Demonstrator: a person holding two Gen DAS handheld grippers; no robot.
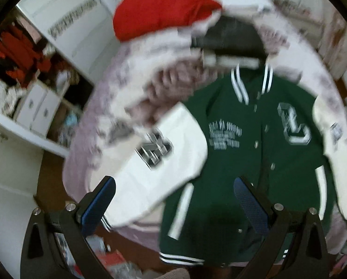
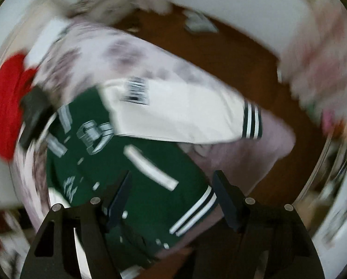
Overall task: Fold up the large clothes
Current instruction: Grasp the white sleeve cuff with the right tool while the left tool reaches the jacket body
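Observation:
A green varsity jacket (image 1: 254, 162) with white sleeves lies face up on a bed with a pale floral cover (image 1: 127, 88). Its collar points away from me. One white sleeve (image 1: 164, 162) is folded across its chest on the left side. My left gripper (image 1: 174, 180) hovers open over that sleeve and the jacket's lower front, with nothing between its blue pads. In the blurred right wrist view, the jacket (image 2: 131, 186) lies at a slant, its other white sleeve (image 2: 185, 116) stretched out to the right. My right gripper (image 2: 172, 174) is open above the striped hem, holding nothing.
A red garment (image 1: 164, 7) and a dark one (image 1: 231, 37) are piled at the far end of the bed. An open white wardrobe (image 1: 34, 97) full of clothes stands on the left. Brown wooden floor (image 2: 231, 53) runs along the bed's right side, with clutter on it.

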